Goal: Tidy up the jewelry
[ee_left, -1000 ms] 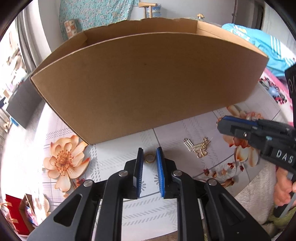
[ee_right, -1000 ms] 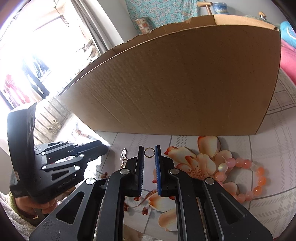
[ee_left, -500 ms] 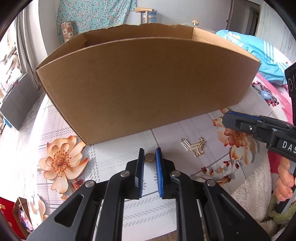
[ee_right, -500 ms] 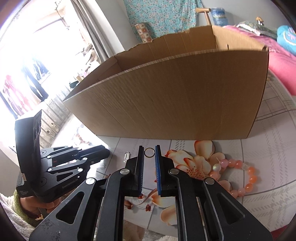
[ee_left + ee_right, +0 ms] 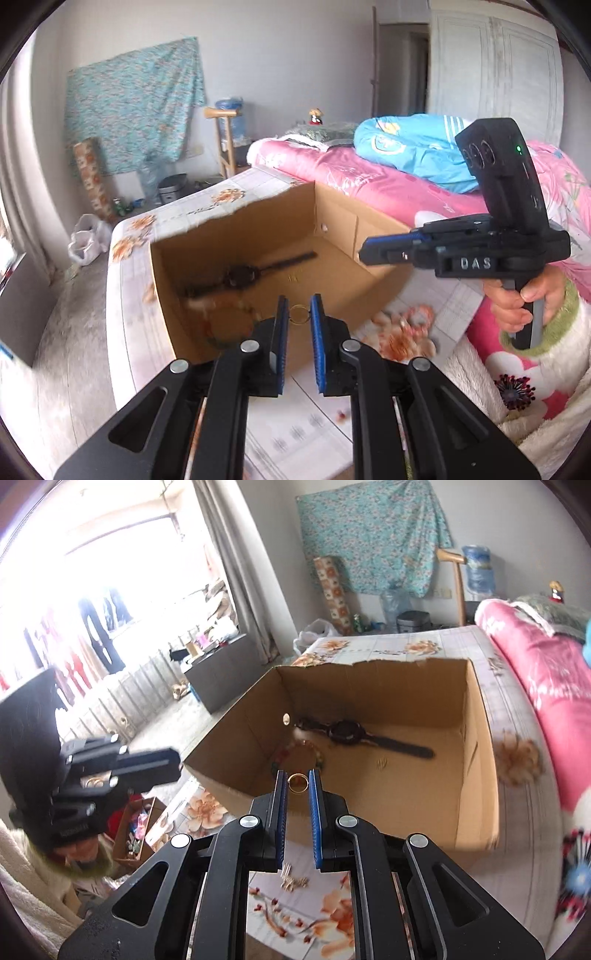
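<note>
Above the box (image 5: 476, 768): two grippers, one gold ring each
left gripper (image 5: 298, 314): pinches ring (image 5: 298, 315)
right gripper (image 5: 297, 782): pinches ring (image 5: 297, 782)
watch (image 5: 347, 733): one, lying flat, strap slanting across the floor

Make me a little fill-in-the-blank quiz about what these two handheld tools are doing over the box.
1. Each gripper, left and right, pinches a small gold ____ between its blue pads.
2. The box is made of ____.
3. The dark strapped thing lying inside the box is a ____.
4. The comb-shaped charm lies on the ____, outside the box.

Missing words: ring; cardboard; watch; table
</note>
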